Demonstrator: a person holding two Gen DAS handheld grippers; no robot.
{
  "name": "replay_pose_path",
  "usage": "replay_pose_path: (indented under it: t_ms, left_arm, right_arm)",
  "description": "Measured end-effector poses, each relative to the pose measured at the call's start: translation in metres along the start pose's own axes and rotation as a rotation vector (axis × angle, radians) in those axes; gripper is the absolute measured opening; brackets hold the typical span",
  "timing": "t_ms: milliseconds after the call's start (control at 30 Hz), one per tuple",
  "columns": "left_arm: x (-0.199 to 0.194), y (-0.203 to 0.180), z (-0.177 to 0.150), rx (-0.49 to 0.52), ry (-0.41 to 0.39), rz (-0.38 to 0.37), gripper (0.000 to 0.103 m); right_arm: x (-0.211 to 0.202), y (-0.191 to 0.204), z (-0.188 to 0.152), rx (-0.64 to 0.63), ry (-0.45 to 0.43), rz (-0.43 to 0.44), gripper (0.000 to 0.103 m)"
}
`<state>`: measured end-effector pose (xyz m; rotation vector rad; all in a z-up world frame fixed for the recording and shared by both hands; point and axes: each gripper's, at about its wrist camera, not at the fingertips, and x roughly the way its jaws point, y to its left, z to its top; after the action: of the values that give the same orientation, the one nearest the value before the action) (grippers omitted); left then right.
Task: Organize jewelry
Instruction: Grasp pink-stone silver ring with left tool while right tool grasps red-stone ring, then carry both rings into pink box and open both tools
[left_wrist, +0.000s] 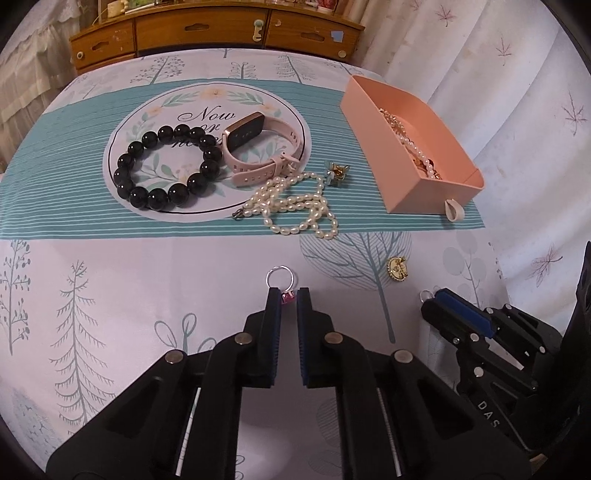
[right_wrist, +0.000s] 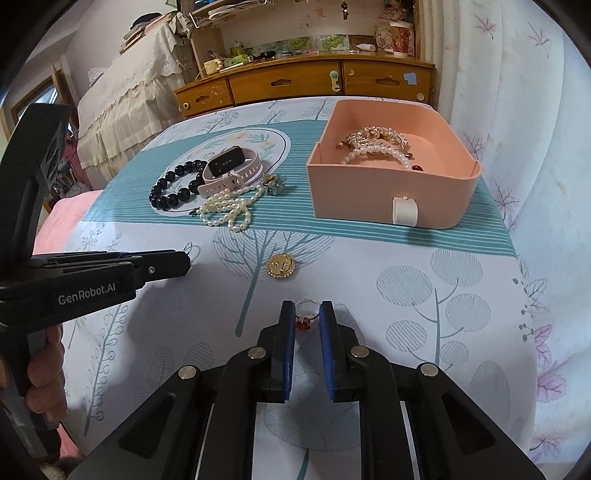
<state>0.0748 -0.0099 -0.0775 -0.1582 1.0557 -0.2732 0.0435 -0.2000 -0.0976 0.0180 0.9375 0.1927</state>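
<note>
- Left wrist view: the left gripper (left_wrist: 288, 295) points down at the white tablecloth with printed trees (left_wrist: 147, 295). Its two black fingers are squeezed in on a thin silver ring with a pink stone (left_wrist: 281, 280) — the stone sits between the tips and the loop sticks out past them.
- Farther back lie a round bracelet of big black beads (left_wrist: 166, 168), a pink-strapped watch with a dark screen (left_wrist: 255, 151) and a heap of white pearl necklace (left_wrist: 295, 203), all close together.
- A small blue-and-gold flower piece (left_wrist: 337, 172) sits just beside the pearls.
- A pink open box (left_wrist: 417, 184) stands to the right with pearls and gold things in it.
- A round gold brooch (left_wrist: 397, 268) lies alone, near the grippers.
- Right wrist view: the right gripper (right_wrist: 307, 308) also points down. Its fingers pinch a silver ring with a red stone (right_wrist: 306, 314) on the cloth.
- The gold brooch (right_wrist: 281, 266) lies just past that ring.
- The pink box (right_wrist: 388, 192) stands farther back on the right — a white loop handle (right_wrist: 405, 210) is on its front.
- A person's fingers (right_wrist: 46, 373) hold the left gripper's handle at the left edge.
</note>
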Motion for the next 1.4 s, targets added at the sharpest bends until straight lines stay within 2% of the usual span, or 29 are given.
replay_pose_path:
  t_ms: [133, 400, 433, 567, 733, 833, 933, 1133, 1200, 1267, 1333, 1400]
  left_arm:
    - [-0.007, -0.002, -0.003, 0.013, -0.027, 0.006, 0.005]
    - [-0.043, -0.018, 0.004, 0.075, -0.121, 0.012, 0.005]
    - [-0.049, -0.022, 0.008, 0.089, -0.133, 0.005, 0.005]
    - [-0.067, -0.041, 0.03, 0.144, -0.19, -0.007, 0.005]
    - [-0.072, -0.075, 0.076, 0.203, -0.265, -0.046, 0.005]
    - [-0.06, -0.09, 0.107, 0.196, -0.256, -0.115, 0.005]
    - [-0.033, -0.103, 0.135, 0.18, -0.203, -0.175, 0.005]
    - [0.019, -0.117, 0.157, 0.161, -0.069, -0.196, 0.006]
    - [0.028, -0.119, 0.153, 0.171, -0.037, -0.199, 0.009]
    - [0.033, -0.12, 0.147, 0.176, -0.028, -0.194, 0.019]
    - [0.031, -0.115, 0.142, 0.161, -0.032, -0.201, 0.043]
    - [0.024, -0.107, 0.138, 0.139, -0.045, -0.208, 0.049]
  right_arm:
    - [-0.005, -0.002, -0.001, 0.014, -0.009, 0.011, 0.013]
    - [-0.033, -0.005, 0.008, 0.022, -0.088, 0.027, 0.011]
    - [-0.037, -0.005, 0.011, 0.019, -0.099, 0.026, 0.007]
    - [-0.052, -0.019, 0.032, 0.035, -0.161, 0.003, 0.007]
    - [-0.061, -0.05, 0.072, 0.094, -0.233, -0.008, 0.007]
    - [-0.058, -0.065, 0.093, 0.119, -0.253, 0.002, 0.007]
    - [-0.046, -0.079, 0.11, 0.141, -0.242, 0.019, 0.007]
    - [-0.017, -0.109, 0.126, 0.242, -0.167, 0.102, 0.008]
    - [-0.013, -0.114, 0.124, 0.255, -0.164, 0.11, 0.009]
    - [-0.009, -0.118, 0.122, 0.267, -0.161, 0.111, 0.011]
    - [-0.007, -0.121, 0.12, 0.272, -0.155, 0.114, 0.011]
    - [-0.009, -0.12, 0.115, 0.281, -0.153, 0.126, 0.012]
